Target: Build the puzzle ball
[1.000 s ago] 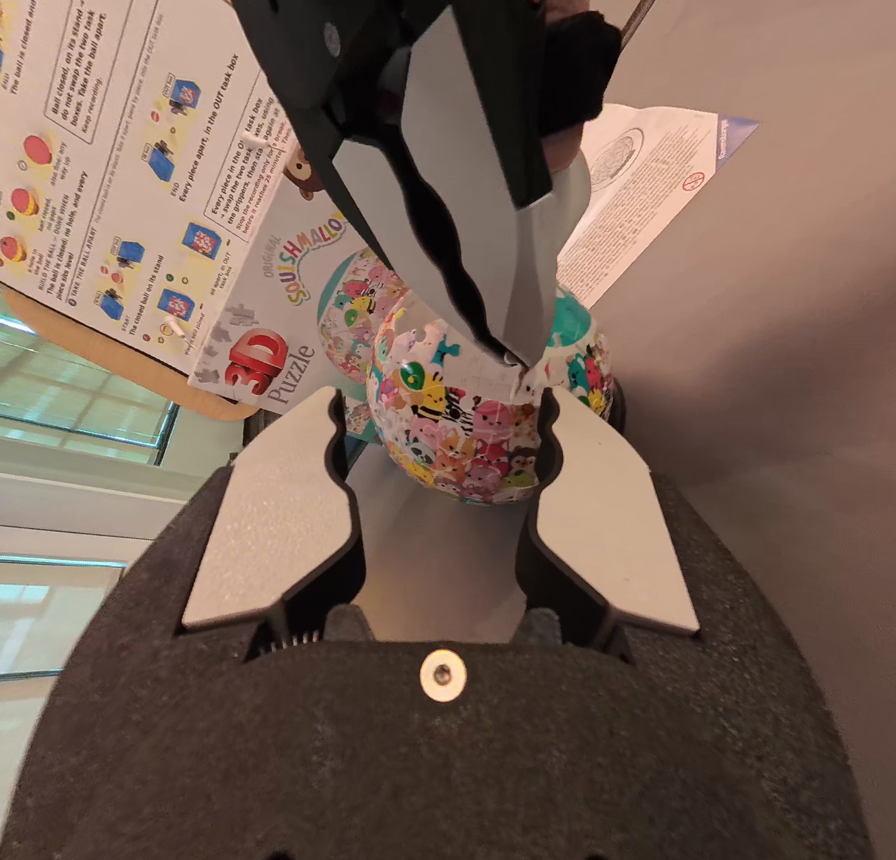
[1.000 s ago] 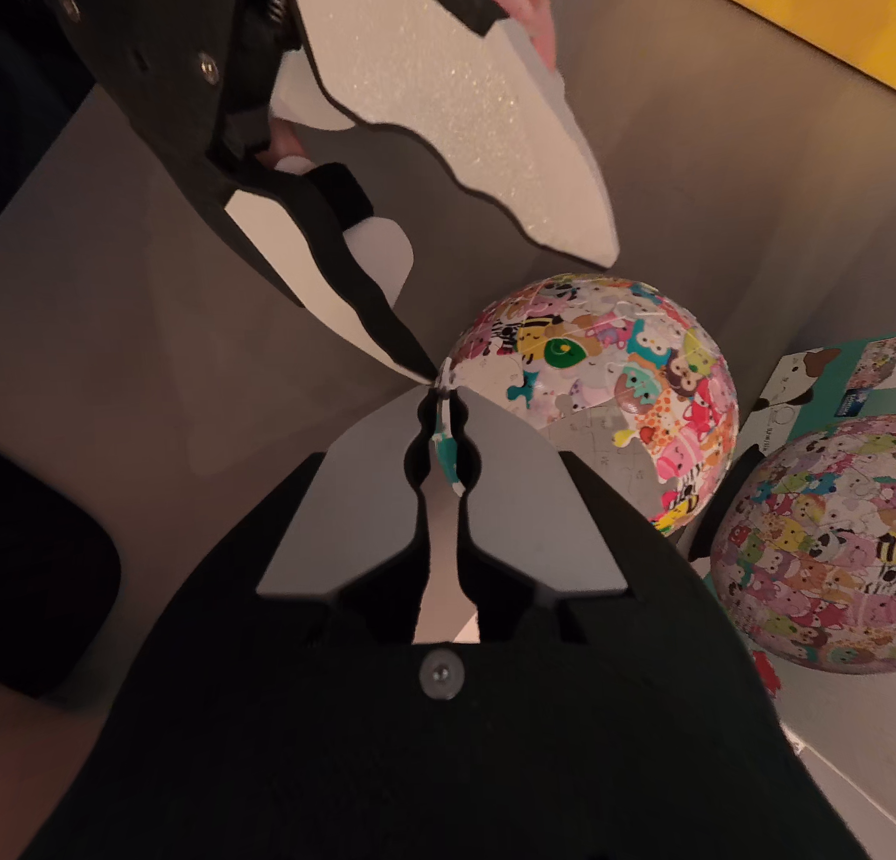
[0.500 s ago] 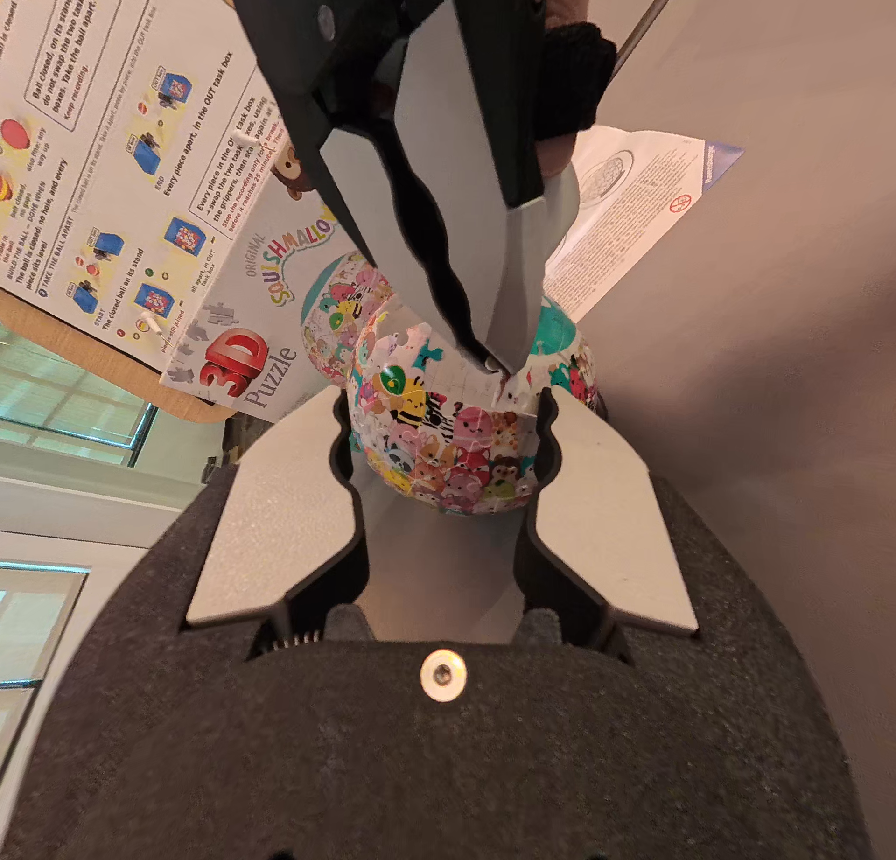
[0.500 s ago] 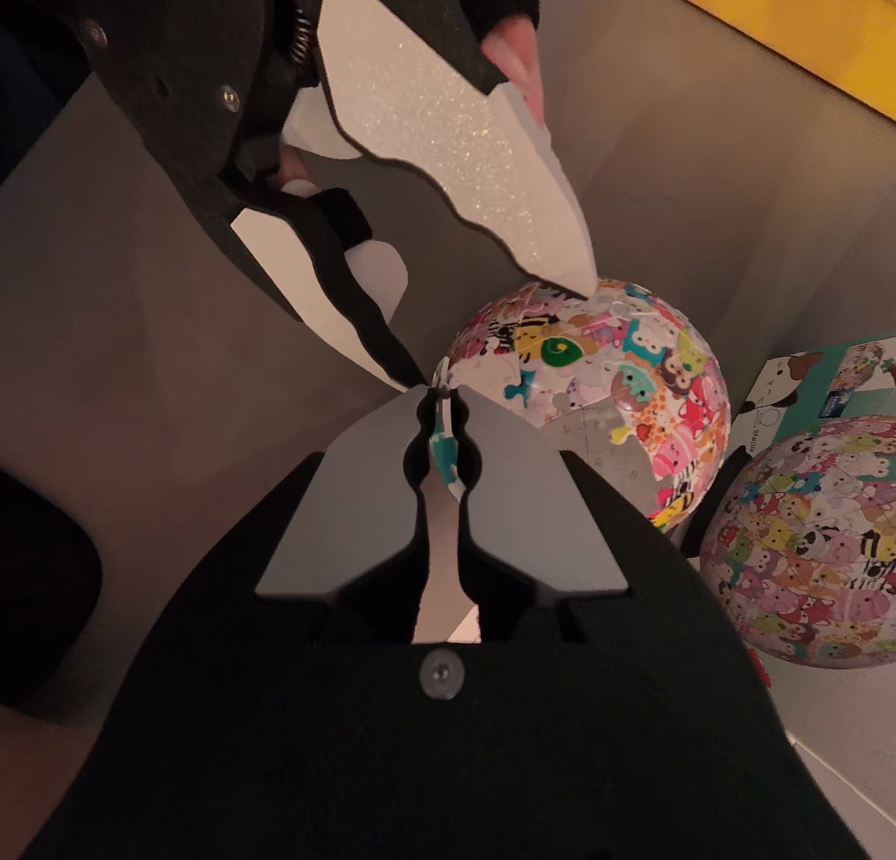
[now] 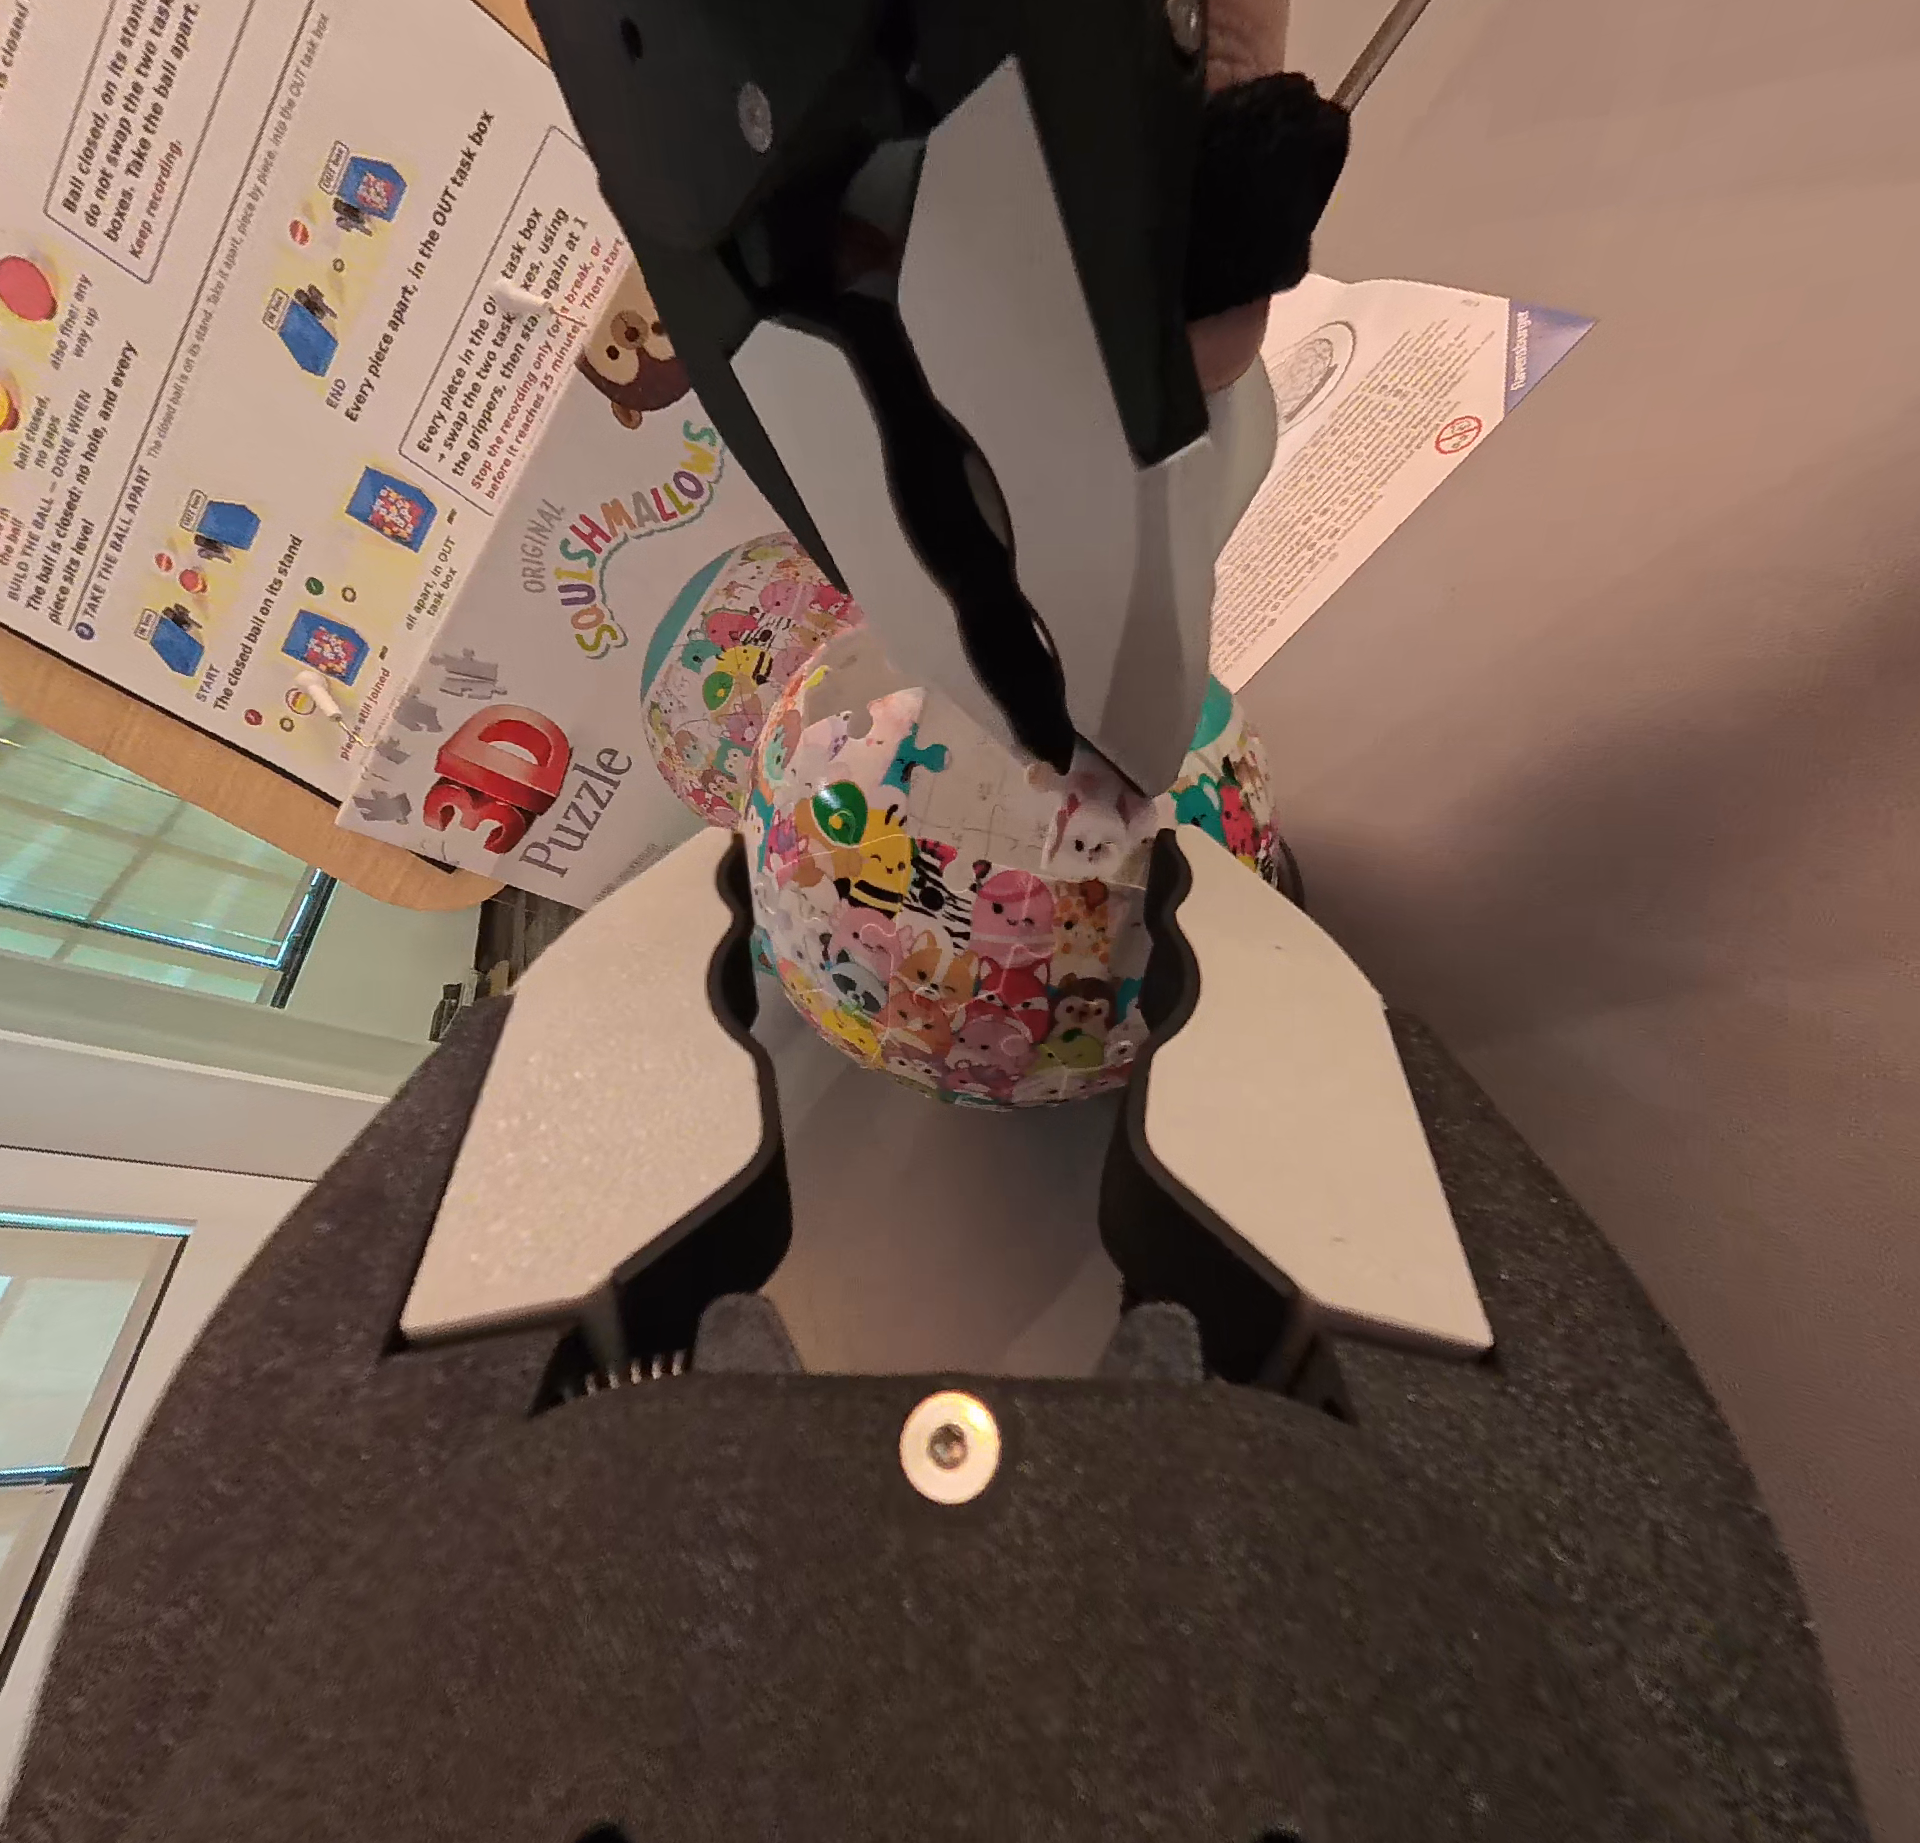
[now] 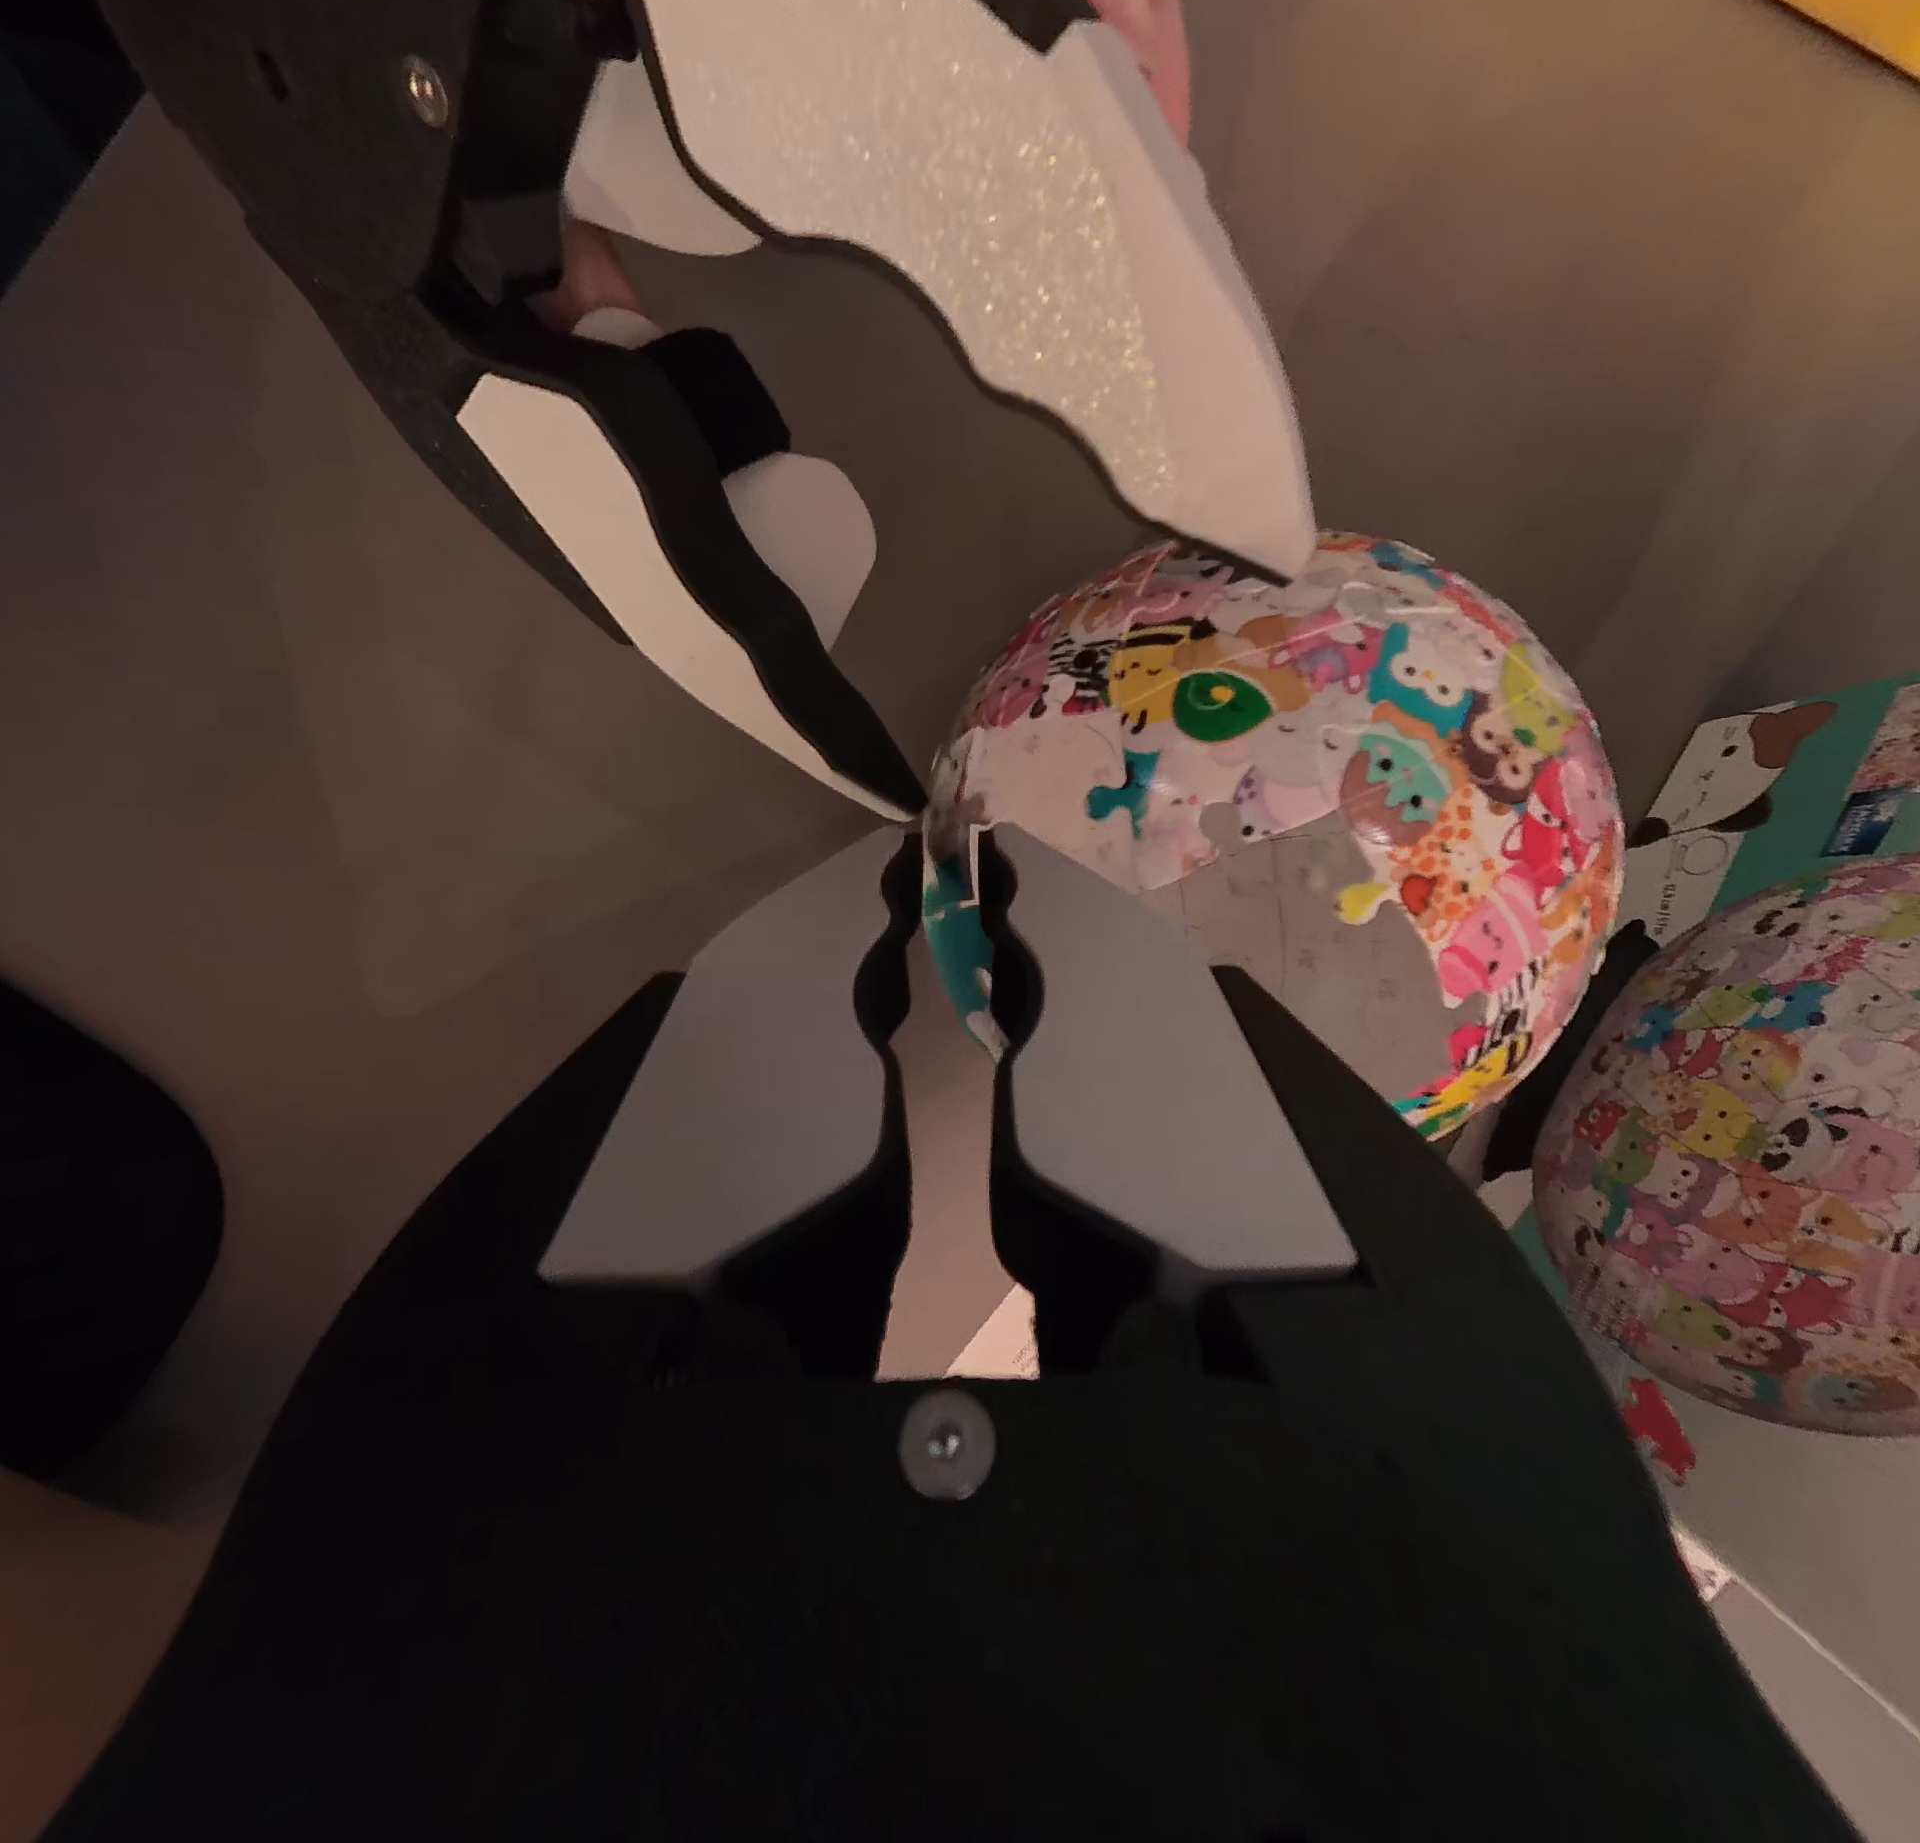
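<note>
On the grey counter, largest first: an instruction sheet with small diagrams lies far left on a wooden board; just beside it the puzzle box, printed with a picture of the finished ball, its edge overlapping the sheet; a folded leaflet well to the right, beyond the ball.

Left gripper: jaws spread wide, gripping nothing; the ball sits between its fingertips; in the right wrist view one fingertip rests on the ball's top and the other comes to the open rim, beside the held piece; firm contact at the sides cannot be told.

Ball: a partly built sphere, covered in bright cartoon animals; an open gap on one side shows the pale grey inner faces of the pieces; it stands on the counter just in front of the box.

Right gripper: clenched on a piece, a small curved one with teal and white print, pinched edge-on between the pads; the piece's upper end meets the rim of the gap; in the left wrist view this gripper comes down from above, tips on the ball's white upper area.

A person's fingers show behind the left gripper; a dark cuff behind the right one.
</note>
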`<act>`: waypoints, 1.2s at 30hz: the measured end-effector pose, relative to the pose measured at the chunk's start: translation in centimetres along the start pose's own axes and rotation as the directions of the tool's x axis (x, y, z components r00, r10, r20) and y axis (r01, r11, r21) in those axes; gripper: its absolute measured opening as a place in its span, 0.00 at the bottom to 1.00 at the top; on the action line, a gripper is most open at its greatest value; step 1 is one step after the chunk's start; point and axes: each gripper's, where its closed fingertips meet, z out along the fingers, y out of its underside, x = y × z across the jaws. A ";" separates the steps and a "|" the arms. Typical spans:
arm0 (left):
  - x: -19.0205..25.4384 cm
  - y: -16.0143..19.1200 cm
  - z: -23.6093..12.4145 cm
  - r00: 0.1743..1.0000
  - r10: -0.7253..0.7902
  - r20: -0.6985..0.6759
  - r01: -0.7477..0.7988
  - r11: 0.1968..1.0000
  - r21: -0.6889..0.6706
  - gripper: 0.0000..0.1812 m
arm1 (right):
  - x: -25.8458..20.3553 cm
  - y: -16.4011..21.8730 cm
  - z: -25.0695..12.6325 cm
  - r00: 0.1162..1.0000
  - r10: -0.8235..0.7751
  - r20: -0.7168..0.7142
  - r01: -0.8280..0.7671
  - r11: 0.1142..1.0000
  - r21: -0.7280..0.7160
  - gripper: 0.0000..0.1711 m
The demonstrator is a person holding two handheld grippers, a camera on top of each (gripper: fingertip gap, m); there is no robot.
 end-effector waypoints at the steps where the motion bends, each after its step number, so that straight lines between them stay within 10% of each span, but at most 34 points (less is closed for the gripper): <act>1: 0.0 0.0 0.0 1.000 0.002 0.000 -0.002 1.000 0.000 0.40 | 0.0 0.0 0.0 1.000 0.001 0.000 -0.001 1.000 -0.004 0.07; 36: 0.0 0.0 0.1 1.000 0.018 -0.018 -0.018 1.000 -0.014 0.41 | -0.4 0.9 0.0 0.967 0.086 0.238 -0.051 0.988 -0.148 0.04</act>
